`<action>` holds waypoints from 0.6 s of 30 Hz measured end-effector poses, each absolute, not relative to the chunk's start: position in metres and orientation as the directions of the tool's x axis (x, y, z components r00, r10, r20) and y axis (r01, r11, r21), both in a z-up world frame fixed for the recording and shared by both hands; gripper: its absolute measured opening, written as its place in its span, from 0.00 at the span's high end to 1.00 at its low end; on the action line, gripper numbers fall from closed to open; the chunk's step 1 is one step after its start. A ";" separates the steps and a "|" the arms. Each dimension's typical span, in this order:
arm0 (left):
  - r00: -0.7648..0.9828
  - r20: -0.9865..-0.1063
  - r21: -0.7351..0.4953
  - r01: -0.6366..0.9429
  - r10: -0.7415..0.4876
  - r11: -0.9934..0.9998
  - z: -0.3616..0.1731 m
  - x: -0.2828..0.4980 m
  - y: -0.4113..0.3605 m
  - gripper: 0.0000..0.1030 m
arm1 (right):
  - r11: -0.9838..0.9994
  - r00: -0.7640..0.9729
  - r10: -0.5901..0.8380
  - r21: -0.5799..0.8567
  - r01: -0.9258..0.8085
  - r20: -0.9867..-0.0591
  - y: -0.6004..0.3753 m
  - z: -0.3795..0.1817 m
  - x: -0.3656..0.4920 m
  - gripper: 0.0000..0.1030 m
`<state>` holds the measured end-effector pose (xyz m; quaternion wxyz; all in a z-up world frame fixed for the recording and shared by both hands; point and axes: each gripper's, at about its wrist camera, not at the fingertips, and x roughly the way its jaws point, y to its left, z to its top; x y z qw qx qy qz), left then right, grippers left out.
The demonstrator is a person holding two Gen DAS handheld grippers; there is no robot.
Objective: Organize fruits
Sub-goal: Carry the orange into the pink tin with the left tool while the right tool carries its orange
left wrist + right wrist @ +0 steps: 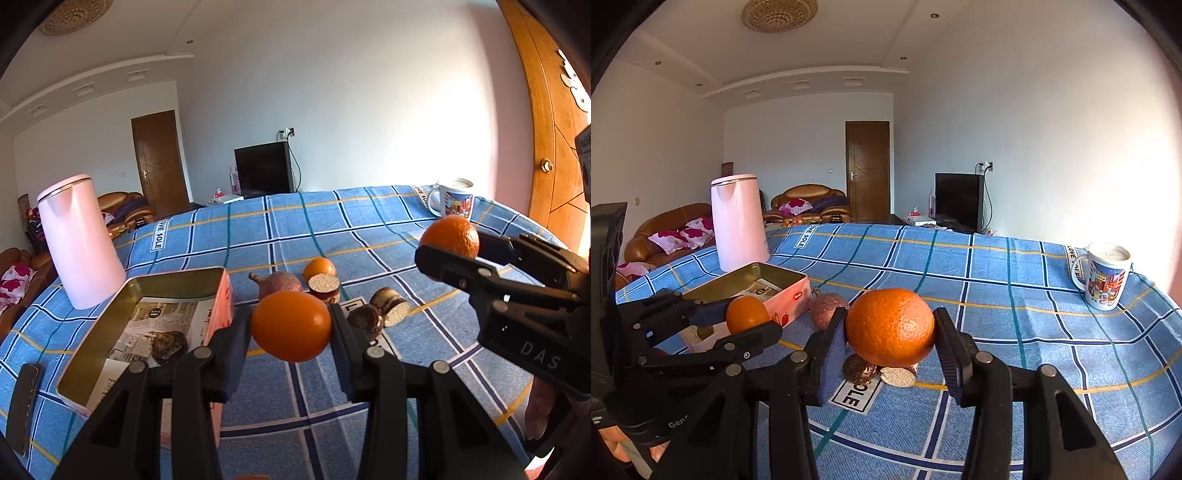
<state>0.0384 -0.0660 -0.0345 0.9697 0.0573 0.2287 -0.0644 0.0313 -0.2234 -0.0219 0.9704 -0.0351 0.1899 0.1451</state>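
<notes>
My left gripper is shut on a smooth orange and holds it above the cloth, just right of the open pink tin. My right gripper is shut on a dimpled orange, also held in the air; it shows at the right of the left wrist view. On the cloth lie a third orange, a purplish passion fruit and cut brown fruit pieces. The tin holds a paper sheet and a dark fruit.
A pink kettle stands behind the tin. A printed mug stands at the far right of the blue checked cloth. A dark flat object lies at the left edge. A wooden door is at the right.
</notes>
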 end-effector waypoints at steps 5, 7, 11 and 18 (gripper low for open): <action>0.896 -0.440 0.063 0.100 -0.063 0.993 -0.029 0.037 -0.039 0.58 | 0.940 0.869 0.308 -0.018 -0.342 -0.387 -0.204 -0.015 0.038 0.53; 0.900 -0.435 0.056 0.076 -0.044 0.996 -0.027 0.037 -0.027 0.58 | 0.930 0.859 0.333 -0.012 -0.366 -0.389 -0.195 -0.011 0.041 0.53; 0.900 -0.436 0.043 0.031 -0.009 0.999 -0.024 0.040 -0.002 0.58 | 0.910 0.838 0.376 -0.009 -0.413 -0.395 -0.175 -0.005 0.048 0.53; 0.899 -0.435 0.011 -0.049 0.049 0.999 -0.019 0.046 0.042 0.58 | 0.860 0.778 0.465 0.006 -0.511 -0.422 -0.129 -0.001 0.061 0.53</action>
